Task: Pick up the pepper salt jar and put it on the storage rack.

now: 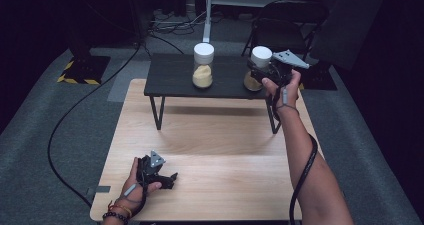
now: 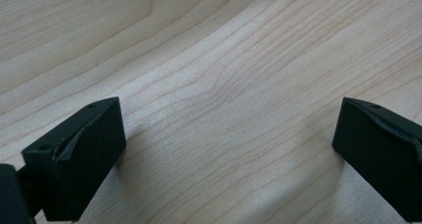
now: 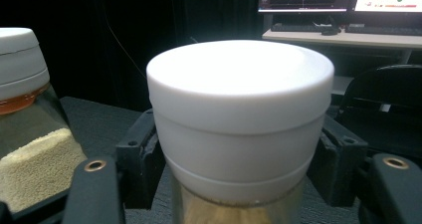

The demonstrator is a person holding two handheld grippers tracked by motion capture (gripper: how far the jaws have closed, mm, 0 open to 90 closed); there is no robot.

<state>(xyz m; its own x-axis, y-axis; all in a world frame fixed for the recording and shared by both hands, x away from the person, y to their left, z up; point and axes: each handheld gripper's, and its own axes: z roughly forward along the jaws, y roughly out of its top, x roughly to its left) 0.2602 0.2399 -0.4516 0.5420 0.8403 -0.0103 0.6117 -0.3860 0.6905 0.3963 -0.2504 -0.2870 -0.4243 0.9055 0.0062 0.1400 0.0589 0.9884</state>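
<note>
Landmark: the black shelf [image 1: 175, 77], a low dark stand on thin legs at the far end of the wooden table [image 1: 210, 185].
Right jar [image 1: 258, 67]: stands on the black shelf at its right end, near the front edge; clear body with a white lid [image 3: 240, 117].
Right jar, axis: long axis upright, lid pointing straight up, base on the shelf; no tilt visible.
Right jar, contents: brownish fill in the lower part; its level is partly hidden by the gripper.
Right gripper [image 1: 270, 74]: reaches in level from the right side of the shelf; its two jaws stand on either side of the white lid, close against it. I cannot tell for certain whether the pads press on it.
Left jar [image 1: 203, 65]: upright near the middle of the black shelf, well apart from the right jar, white lid on top, pale yellow grains in its lower half.
Left gripper [image 1: 167, 177]: on the wooden table, well in front of the shelf and to its left; jaws spread wide with only bare wood between them.
</note>
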